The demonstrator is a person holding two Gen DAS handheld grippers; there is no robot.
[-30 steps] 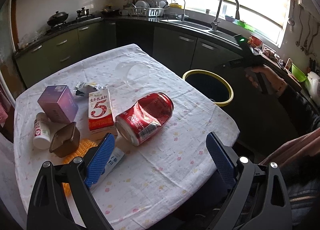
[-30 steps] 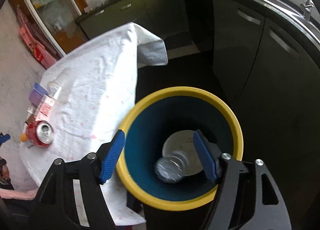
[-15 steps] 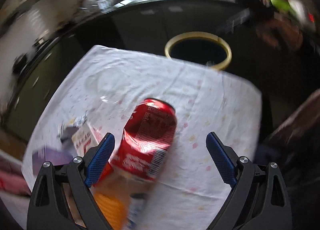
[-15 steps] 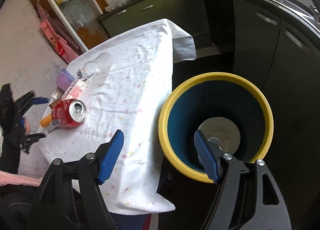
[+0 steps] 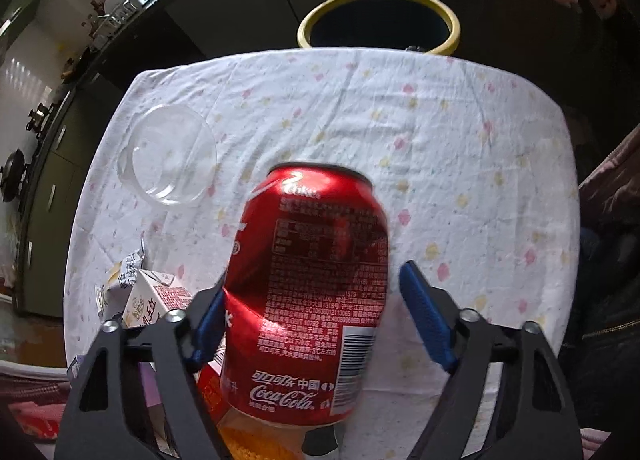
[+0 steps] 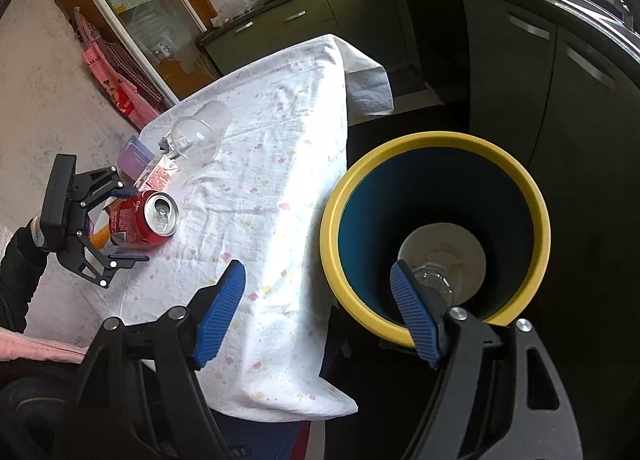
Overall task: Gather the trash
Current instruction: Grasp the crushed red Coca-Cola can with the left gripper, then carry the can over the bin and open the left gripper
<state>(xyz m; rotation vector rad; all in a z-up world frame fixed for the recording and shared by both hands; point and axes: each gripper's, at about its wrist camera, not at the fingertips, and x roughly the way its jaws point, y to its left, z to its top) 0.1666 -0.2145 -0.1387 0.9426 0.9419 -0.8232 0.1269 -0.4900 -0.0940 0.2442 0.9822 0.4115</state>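
Observation:
A dented red Coca-Cola can (image 5: 312, 292) lies on its side on the white cloth, between the open jaws of my left gripper (image 5: 316, 316); the left pad is close to the can, the right pad stands apart. The can (image 6: 144, 220) and left gripper (image 6: 120, 224) also show in the right wrist view. My right gripper (image 6: 316, 312) is open and empty, held beside the yellow-rimmed trash bin (image 6: 436, 148), which holds a clear bottle (image 6: 434, 282). The bin (image 5: 378, 4) stands beyond the table's far edge.
A clear plastic cup (image 5: 168, 156) lies on the cloth (image 5: 440, 140) at the left. A milk carton (image 5: 152, 300), a crumpled wrapper (image 5: 130, 268) and a purple box (image 6: 136, 156) lie near the can. Dark kitchen cabinets (image 6: 520, 60) stand behind the bin.
My left gripper has moved forward and down over the can, which now sits between its jaws. My right gripper has pulled back from over the bin toward the table's edge.

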